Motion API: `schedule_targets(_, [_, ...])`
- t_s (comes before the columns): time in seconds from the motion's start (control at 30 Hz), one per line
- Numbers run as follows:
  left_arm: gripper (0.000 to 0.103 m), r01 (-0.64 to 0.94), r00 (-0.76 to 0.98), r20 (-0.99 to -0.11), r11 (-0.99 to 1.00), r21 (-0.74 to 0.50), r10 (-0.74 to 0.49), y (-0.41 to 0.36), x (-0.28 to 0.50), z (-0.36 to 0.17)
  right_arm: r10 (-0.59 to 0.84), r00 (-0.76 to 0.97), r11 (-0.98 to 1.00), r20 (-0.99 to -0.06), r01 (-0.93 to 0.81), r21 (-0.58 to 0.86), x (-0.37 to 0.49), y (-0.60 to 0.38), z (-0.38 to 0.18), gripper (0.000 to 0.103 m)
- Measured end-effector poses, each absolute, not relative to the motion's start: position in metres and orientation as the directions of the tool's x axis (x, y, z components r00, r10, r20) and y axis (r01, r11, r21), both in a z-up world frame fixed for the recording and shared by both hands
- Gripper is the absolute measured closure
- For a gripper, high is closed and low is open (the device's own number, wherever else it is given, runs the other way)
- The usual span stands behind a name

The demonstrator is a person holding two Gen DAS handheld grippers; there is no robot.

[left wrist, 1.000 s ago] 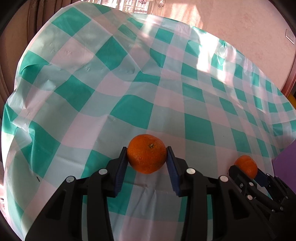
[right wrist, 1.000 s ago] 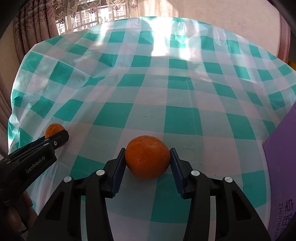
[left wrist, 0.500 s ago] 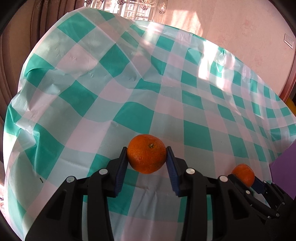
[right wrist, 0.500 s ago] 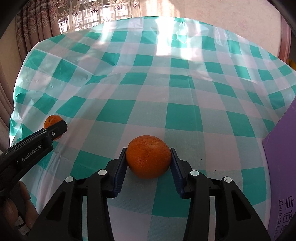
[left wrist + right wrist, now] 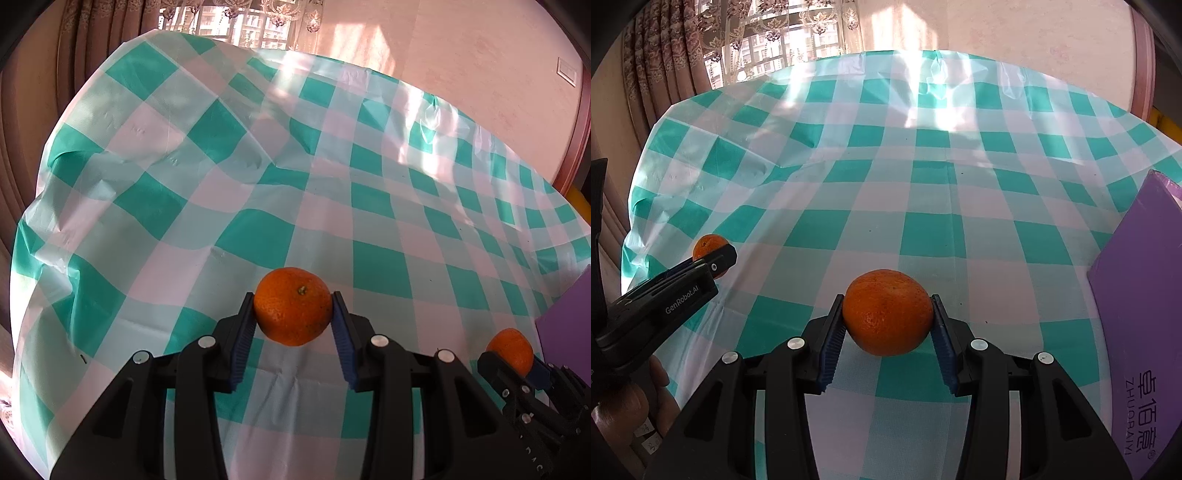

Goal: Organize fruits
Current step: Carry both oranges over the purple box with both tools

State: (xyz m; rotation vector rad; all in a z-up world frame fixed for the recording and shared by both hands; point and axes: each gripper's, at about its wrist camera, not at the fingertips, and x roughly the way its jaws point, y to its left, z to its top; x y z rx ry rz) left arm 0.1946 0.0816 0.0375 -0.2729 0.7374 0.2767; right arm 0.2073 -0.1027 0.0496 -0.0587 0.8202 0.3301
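Note:
My left gripper (image 5: 294, 308) is shut on an orange (image 5: 293, 305) with its stem dimple facing up, held above the checked tablecloth. My right gripper (image 5: 887, 317) is shut on a second orange (image 5: 887, 316), also above the cloth. In the left wrist view the right gripper (image 5: 515, 360) with its orange (image 5: 511, 349) shows at the lower right. In the right wrist view the left gripper (image 5: 713, 256) and its orange (image 5: 708, 247) show at the left.
A green-and-white checked tablecloth (image 5: 923, 192) covers the table, wrinkled at the left. A purple box (image 5: 1137, 314) with printed characters stands at the right edge; its corner shows in the left wrist view (image 5: 569, 306). Curtains and a window lie beyond the far edge.
Both grippers have risen and tilted back with their oranges still held. More of the window and far wall shows. The grips have not changed.

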Motion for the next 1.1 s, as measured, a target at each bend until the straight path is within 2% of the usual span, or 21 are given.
schedule_targets(1.1, [0.063,-0.211,0.767,-0.631,0.975,-0.074,0.118,0.012,0.178,0.094,0.28,0.72,0.958,-0.635,-0.251,0.138,0.169,-0.165,0.113,0.059])
